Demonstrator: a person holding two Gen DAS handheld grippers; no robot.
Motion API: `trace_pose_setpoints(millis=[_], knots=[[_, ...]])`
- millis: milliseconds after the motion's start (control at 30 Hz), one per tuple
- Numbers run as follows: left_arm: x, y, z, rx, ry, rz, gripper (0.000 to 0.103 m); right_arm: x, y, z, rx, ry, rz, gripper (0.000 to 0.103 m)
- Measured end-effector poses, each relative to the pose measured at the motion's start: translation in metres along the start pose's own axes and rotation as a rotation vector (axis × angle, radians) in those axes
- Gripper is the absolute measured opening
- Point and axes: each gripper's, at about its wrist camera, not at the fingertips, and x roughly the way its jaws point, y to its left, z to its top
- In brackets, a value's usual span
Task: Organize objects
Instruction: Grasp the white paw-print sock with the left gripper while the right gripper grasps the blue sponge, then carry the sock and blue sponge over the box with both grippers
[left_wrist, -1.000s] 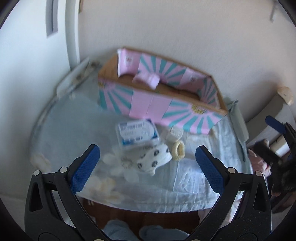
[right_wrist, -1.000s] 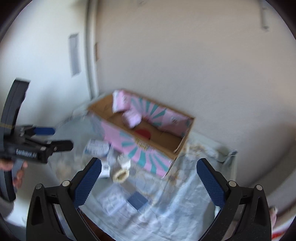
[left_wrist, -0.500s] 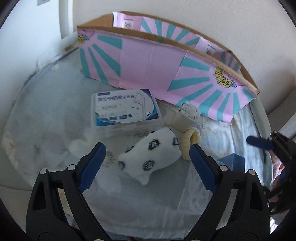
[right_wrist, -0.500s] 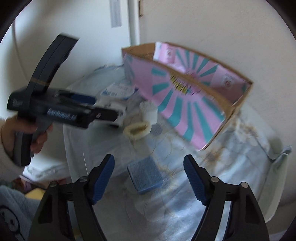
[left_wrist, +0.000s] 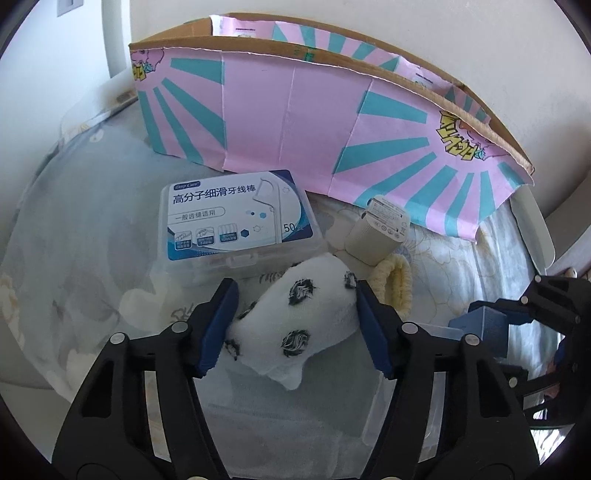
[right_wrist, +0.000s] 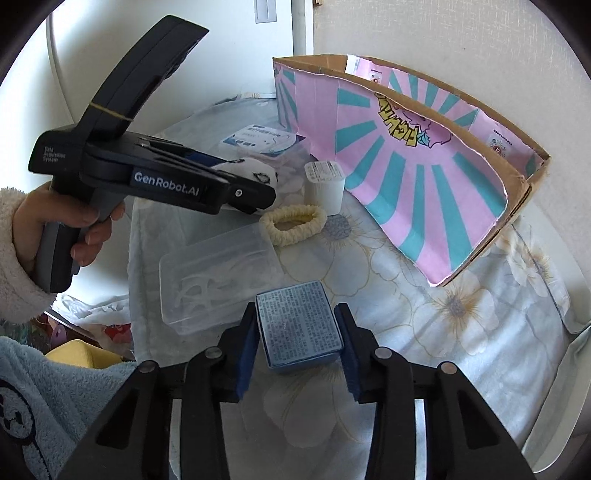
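In front of the pink box (left_wrist: 295, 122), our left gripper (left_wrist: 295, 325) has just been closing around a spotted sock (left_wrist: 295, 328), fingers touching it, and our right gripper (right_wrist: 297, 341) around a blue box (right_wrist: 299, 325), ready to lift both in.

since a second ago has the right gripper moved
Yes: the right gripper came down toward the flowered cloth, its jaws closing around the small blue box.

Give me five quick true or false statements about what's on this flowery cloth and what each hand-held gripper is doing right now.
1. The left hand-held gripper has the spotted white sock between its pads. True.
2. The right hand-held gripper straddles the yellow scrunchie. False: it straddles the small blue box; the scrunchie lies apart.
3. The floss pick box sits inside the pink carton. False: it lies on the cloth in front of the carton.
4. A clear plastic case lies beside the blue box. True.
5. The scrunchie is blue. False: pale yellow.
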Motion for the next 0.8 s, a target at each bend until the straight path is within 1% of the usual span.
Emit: trace_pose_setpoints(millis=[267, 367, 467, 600, 700, 800], knots=[[-0.003, 0.004, 0.001, -0.003, 0.001, -0.021, 0.054, -0.001, -0.001, 0.001, 0.006, -0.001, -0.009, 0.036], [-0.01, 0.008, 0.002, 0.006, 0.003, -0.03, 0.054, -0.003, -0.003, 0.003, 0.032, -0.001, -0.024, 0.036], [-0.018, 0.01, 0.01, 0.015, 0.001, -0.039, 0.054, -0.013, -0.005, 0.008, 0.074, -0.007, -0.038, 0.036], [-0.044, 0.013, 0.024, 0.03, -0.021, -0.048, 0.054, -0.034, -0.001, 0.021, 0.124, -0.024, -0.08, 0.036], [-0.066, 0.016, 0.04, 0.043, -0.038, -0.06, 0.054, -0.051, 0.003, 0.034, 0.18, -0.032, -0.141, 0.036], [-0.089, 0.02, 0.055, 0.066, -0.055, -0.078, 0.054, -0.072, 0.005, 0.049, 0.295, -0.052, -0.203, 0.036]])
